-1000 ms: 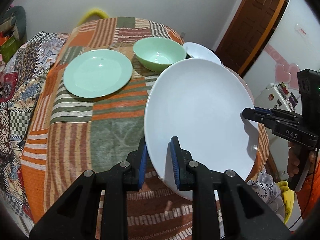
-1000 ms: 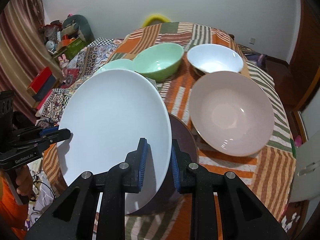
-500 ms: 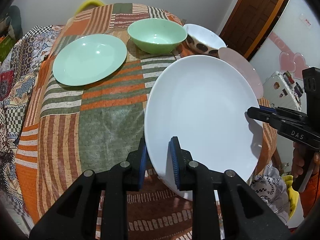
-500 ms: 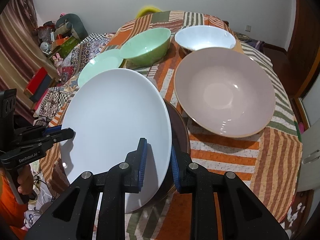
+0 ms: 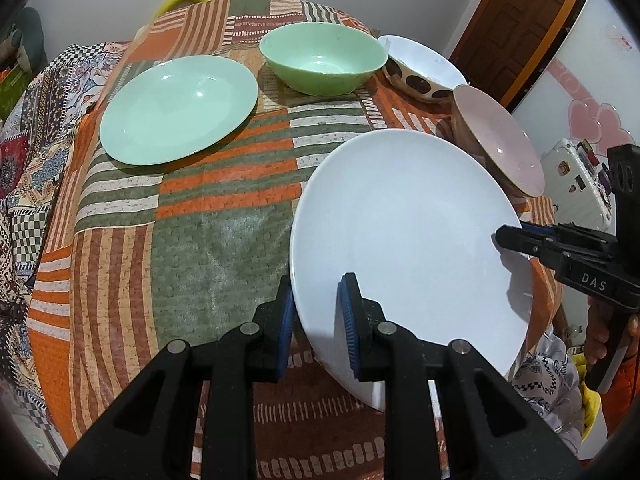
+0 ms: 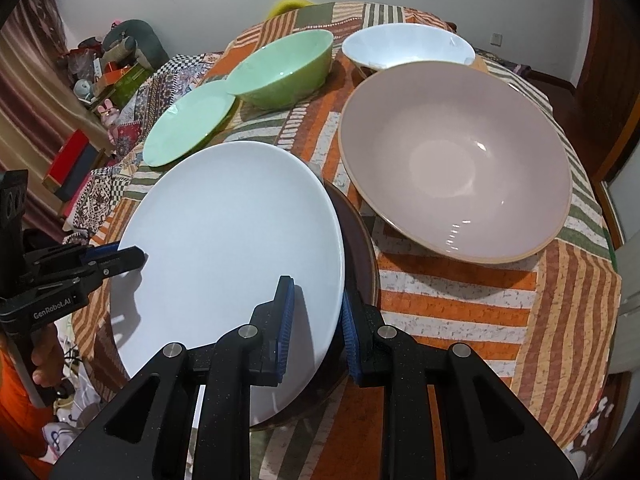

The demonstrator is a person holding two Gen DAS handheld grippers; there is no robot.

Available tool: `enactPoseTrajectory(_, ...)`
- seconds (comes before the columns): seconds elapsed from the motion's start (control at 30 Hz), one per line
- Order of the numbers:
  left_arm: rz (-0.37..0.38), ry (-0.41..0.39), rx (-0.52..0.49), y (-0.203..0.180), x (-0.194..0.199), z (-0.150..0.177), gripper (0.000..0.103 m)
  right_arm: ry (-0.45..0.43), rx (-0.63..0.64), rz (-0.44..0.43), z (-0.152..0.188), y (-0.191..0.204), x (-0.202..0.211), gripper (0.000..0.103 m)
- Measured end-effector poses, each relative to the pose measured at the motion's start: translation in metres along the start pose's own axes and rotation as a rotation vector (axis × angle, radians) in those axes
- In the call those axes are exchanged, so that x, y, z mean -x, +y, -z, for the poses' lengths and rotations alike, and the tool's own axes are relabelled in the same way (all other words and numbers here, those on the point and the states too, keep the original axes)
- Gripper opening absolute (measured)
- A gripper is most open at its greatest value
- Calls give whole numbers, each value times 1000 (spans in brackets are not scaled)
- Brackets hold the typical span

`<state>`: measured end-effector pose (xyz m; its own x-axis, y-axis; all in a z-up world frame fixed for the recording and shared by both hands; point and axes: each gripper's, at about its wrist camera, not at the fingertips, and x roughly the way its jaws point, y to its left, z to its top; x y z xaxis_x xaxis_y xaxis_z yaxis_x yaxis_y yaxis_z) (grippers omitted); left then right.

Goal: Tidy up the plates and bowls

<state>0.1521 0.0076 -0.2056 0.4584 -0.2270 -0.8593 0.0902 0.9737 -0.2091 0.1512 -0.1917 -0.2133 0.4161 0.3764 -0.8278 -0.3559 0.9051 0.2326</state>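
Observation:
A large white plate is held between both grippers, just above the table's near edge. My left gripper is shut on its left rim, and it shows in the right wrist view. My right gripper is shut on its right rim, and it shows in the left wrist view. A dark brown plate lies under the white plate's right side. A big pink bowl sits to the right.
A green plate, a green bowl and a white bowl with dark spots stand further back on the striped patchwork tablecloth. Cluttered floor lies left of the table.
Both grippers and the white plate have come lower and closer to the table. The pink bowl now shows beside the plate in the left wrist view.

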Motion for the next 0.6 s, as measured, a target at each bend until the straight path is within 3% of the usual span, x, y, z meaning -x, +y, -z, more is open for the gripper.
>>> enactPoseTrajectory(0.6,6,12,0,-2,-17,-8,26,7,1,24,3,-5,4,24)
